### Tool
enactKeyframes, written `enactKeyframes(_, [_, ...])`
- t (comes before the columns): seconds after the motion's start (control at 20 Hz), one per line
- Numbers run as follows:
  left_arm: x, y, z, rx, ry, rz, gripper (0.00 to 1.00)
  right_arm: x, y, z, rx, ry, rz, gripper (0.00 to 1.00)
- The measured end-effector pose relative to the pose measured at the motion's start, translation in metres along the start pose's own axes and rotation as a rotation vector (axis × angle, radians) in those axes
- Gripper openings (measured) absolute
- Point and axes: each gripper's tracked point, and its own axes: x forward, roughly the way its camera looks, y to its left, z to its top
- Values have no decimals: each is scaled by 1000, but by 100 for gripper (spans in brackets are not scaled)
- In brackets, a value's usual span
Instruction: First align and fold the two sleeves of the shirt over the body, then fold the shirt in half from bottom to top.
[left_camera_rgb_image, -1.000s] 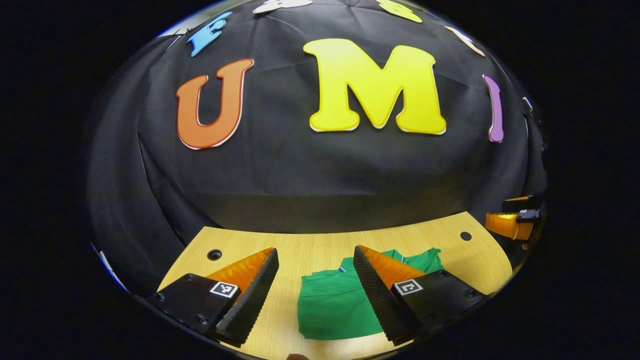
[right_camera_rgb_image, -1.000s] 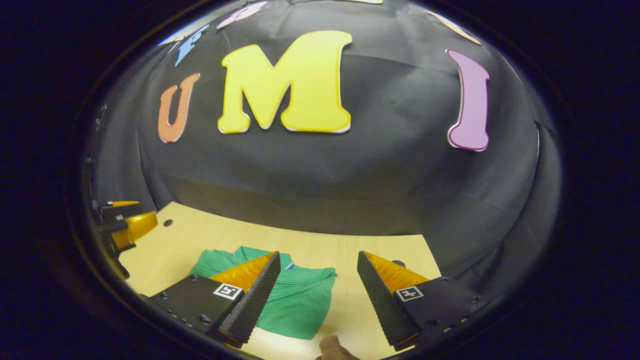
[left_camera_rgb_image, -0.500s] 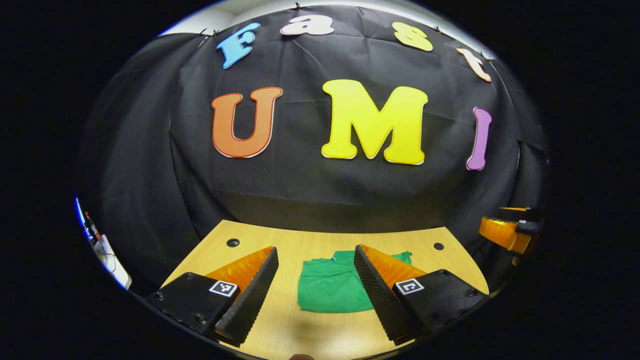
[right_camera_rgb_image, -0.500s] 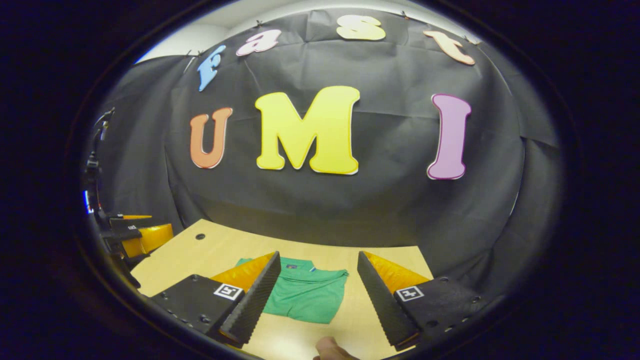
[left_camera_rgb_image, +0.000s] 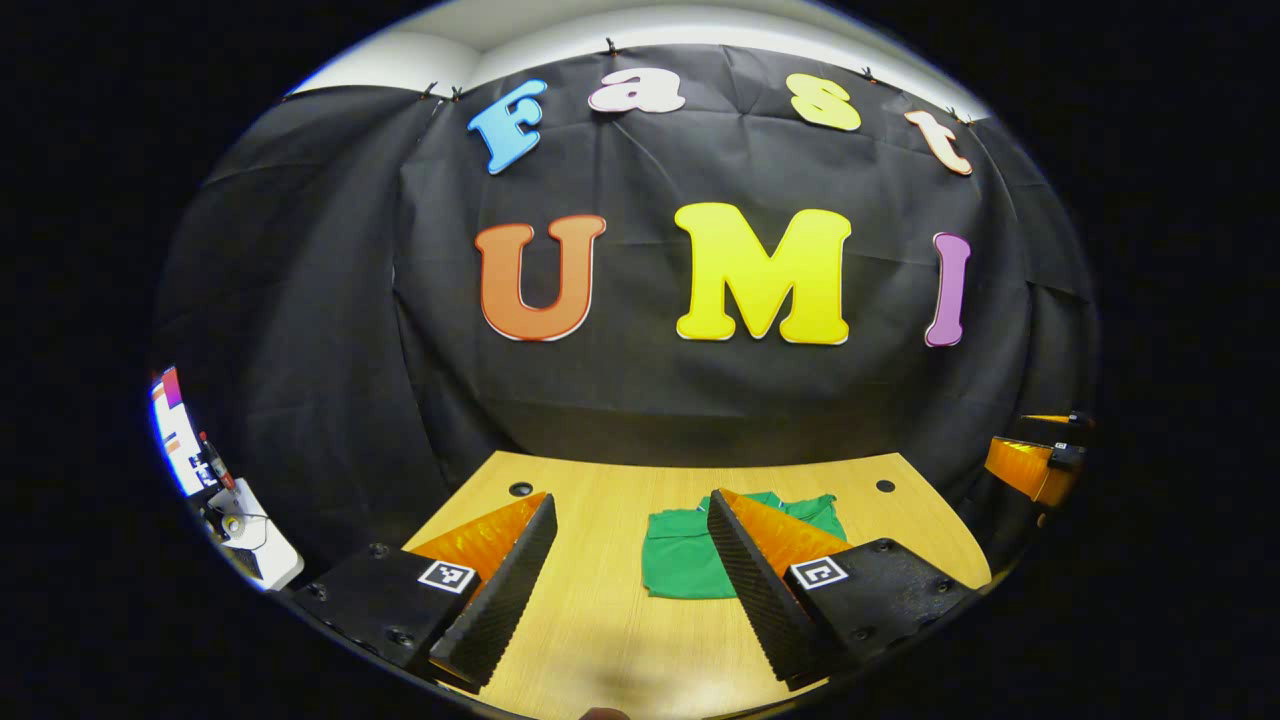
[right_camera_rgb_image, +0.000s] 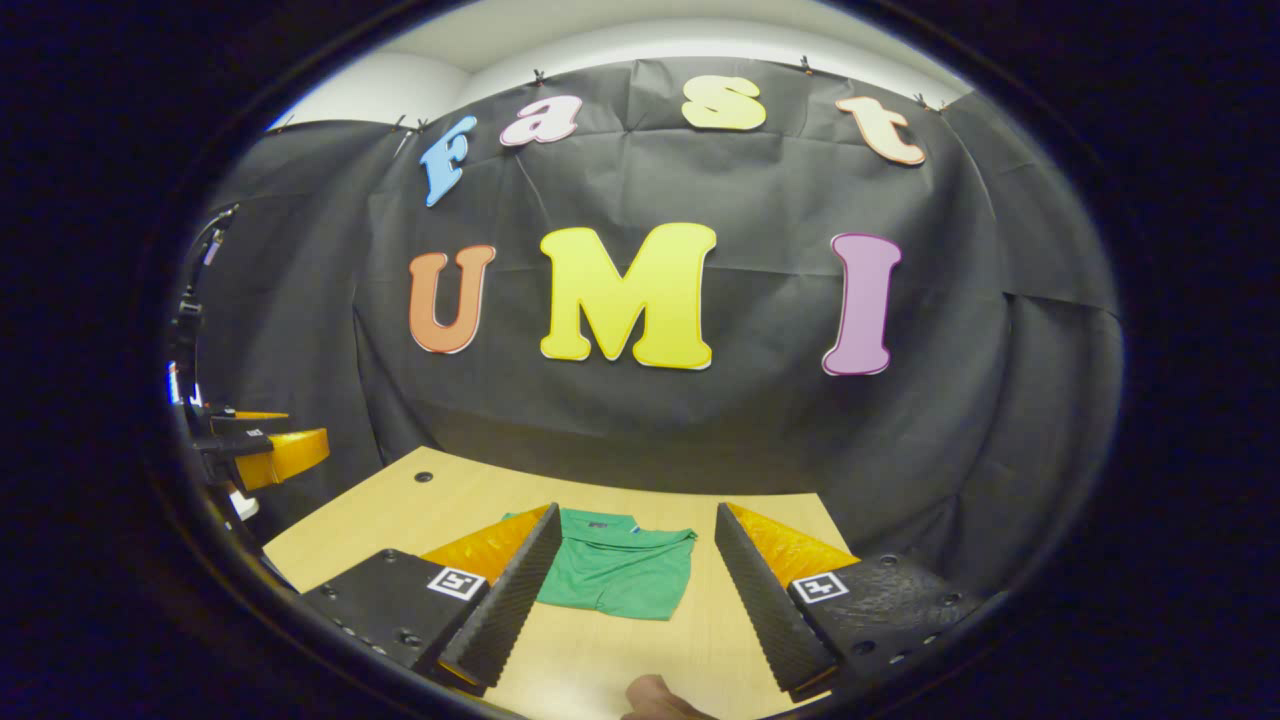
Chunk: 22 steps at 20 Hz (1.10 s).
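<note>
The pale wooden tabletop (left_camera_rgb_image: 620, 620) spans the lower centre of the left gripper view, with two small round holes near its far corners; in the right gripper view it fills the lower centre (right_camera_rgb_image: 380, 520).

The green short-sleeved shirt (left_camera_rgb_image: 680, 555) lies flat on it as a compact rectangle, lower centre of the left gripper view and partly hidden behind one finger. In the right gripper view the shirt (right_camera_rgb_image: 620, 575) sits at lower centre, collar on the far side. No sleeve sticks out at either side, and the near edge looks like a fold, though at this size the layers cannot be counted.

The left hand-held gripper (left_camera_rgb_image: 630, 580) has its jaws spread wide with nothing between them, held above the tabletop and short of the shirt. It also appears at the left edge of the right gripper view (right_camera_rgb_image: 270, 450).

The right hand-held gripper (right_camera_rgb_image: 635, 590) is likewise spread and empty, apart from the cloth; it also shows at the right edge of the left gripper view (left_camera_rgb_image: 1030, 465).

Judged step: both folds appear complete. The next move probably calls for keeping both hand-held grippers clear of the cloth, or at most a light squaring of its edges.
</note>
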Motion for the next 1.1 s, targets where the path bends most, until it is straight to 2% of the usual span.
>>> enactKeyframes(0.15, [-8,-12,12,7,-37,-29,98,-7,14,8,3,-10,-17,93])
enactKeyframes(0.25, [-11,-25,19,-5,-61,-64,98,-9,21,18,10,-37,-28,95])
enactKeyframes(0.35, [-9,-36,16,-8,-57,-93,98,-10,27,20,2,-46,-41,97])
enactKeyframes(0.55, [-13,-47,19,-11,-68,-134,98,-14,38,19,-16,-54,-39,95])
enactKeyframes(0.7, [-12,-47,19,5,-95,-146,98,-16,40,15,-14,-66,-52,97])
enactKeyframes(0.75, [-12,-46,13,0,-72,-149,98,-16,43,13,-3,-54,-55,97])
enactKeyframes(0.85, [-16,-45,7,-12,-51,-158,98,-13,51,9,2,-37,-50,93])
enactKeyframes(1.1, [-18,-33,6,-5,-72,-154,98,-10,79,9,-66,-32,-32,97])
